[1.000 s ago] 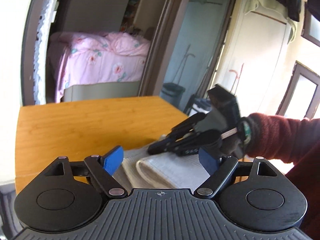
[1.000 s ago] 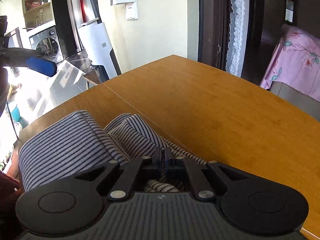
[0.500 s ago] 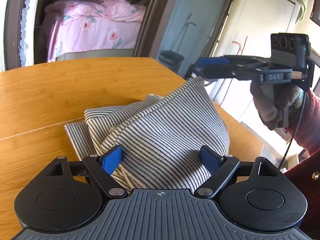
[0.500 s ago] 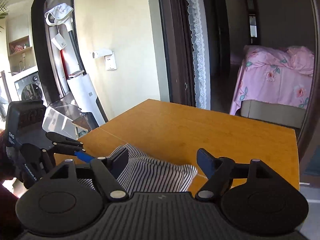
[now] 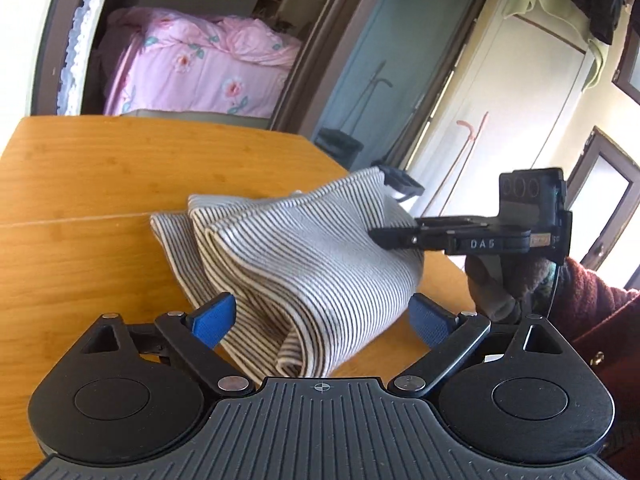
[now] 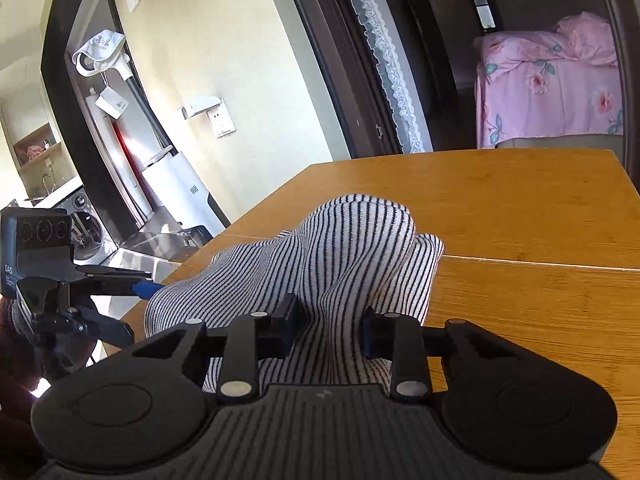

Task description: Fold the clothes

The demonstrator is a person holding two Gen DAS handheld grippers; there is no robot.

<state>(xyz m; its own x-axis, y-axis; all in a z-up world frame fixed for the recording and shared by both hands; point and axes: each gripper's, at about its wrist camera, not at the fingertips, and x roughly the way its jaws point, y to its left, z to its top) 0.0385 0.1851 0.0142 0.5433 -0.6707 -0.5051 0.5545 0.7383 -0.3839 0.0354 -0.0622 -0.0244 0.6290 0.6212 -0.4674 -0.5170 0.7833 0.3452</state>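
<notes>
Garment: striped cloth [image 5: 304,264], already doubled over several times, lies on the wooden table [image 5: 100,184] close to the table's near edge, just this side of the seam that crosses the tabletop.
Handling: soft, light and limp, I judge — the layers bulge and sag, so any lifted part will droop and the stack may slide apart if pulled from one side only.
Right gripper [image 6: 326,330]: its jaws have just been closing and now pinch a ridge of the cloth's right-hand end between the pads, narrow but not fully together.
Left gripper [image 5: 322,318]: jaws spread wide and have just been opening further; the near folded end of the cloth sits between the blue pads [image 5: 212,320], seemingly unpressed.
Where to hold: best at the thick folded edges, taking all layers at once.
Edges: the cloth's right end reaches the table's edge, beyond which the floor drops away.
Open room: bare tabletop stretches beyond the cloth toward the doorway — ample space to lay it flat.
</notes>
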